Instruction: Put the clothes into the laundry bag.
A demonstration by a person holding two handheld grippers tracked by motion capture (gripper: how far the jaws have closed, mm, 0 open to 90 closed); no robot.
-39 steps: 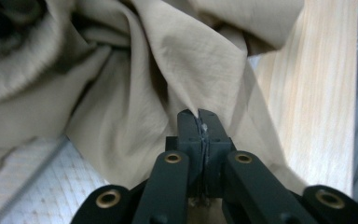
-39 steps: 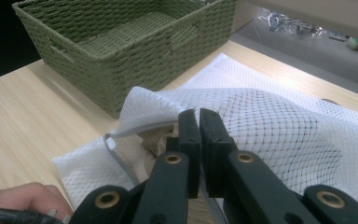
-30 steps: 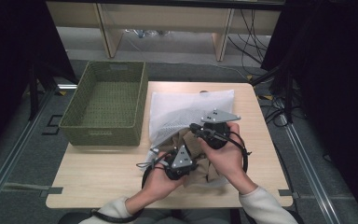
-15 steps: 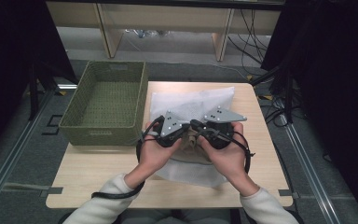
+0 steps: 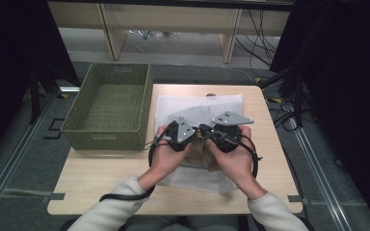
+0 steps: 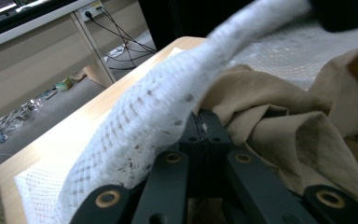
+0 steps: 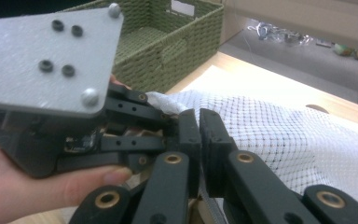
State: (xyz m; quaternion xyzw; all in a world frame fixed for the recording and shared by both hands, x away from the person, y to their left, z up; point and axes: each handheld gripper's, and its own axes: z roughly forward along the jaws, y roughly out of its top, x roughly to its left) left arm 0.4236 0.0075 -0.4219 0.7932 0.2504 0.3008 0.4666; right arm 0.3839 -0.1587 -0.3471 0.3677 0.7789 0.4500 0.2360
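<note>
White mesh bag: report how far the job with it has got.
Done: a tan cloth already lies against the white mesh bag on the table. In hand: the left gripper and the right gripper are both shut on the bag's mesh. Left: the green basket holds nothing, so the bag probably still has to go in.

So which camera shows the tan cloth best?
The left gripper view: the tan cloth lies crumpled close behind the shut jaws, under the white mesh bag. The high view shows a small patch between the hands. The right gripper view gives at most a sliver below its jaws.
</note>
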